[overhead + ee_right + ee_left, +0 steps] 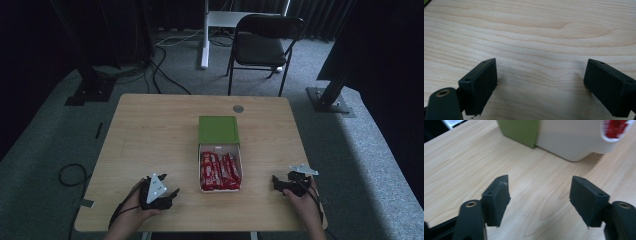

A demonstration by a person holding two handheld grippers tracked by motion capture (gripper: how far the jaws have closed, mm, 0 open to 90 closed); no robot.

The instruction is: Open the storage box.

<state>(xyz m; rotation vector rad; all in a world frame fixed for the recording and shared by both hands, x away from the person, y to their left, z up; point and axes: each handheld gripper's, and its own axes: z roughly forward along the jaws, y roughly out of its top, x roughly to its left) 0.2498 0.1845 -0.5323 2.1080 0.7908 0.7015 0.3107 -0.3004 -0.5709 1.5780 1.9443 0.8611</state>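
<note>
On the near left of the wooden table (150, 125), the left gripper (169, 192) rests low in the person's left hand (137, 212), grey three-cornered plate on top, pointing toward the middle. Its jaws stand apart with nothing but bare wood between them. Seen along those jaws in the left gripper view, the white box (571, 140) lies ahead and to the right, near but apart from the tips.

At the table's centre that white box (239, 167) sits open, packed with red wrapped bars (219, 171) lying side by side. Its green lid (218, 130) lies touching the far end.

Further right, near the front edge, the right gripper (278, 181) sits in the right hand (305, 200), aimed left toward the box and well apart from it. Its jaws gape wide over empty tabletop, holding nothing.
</note>
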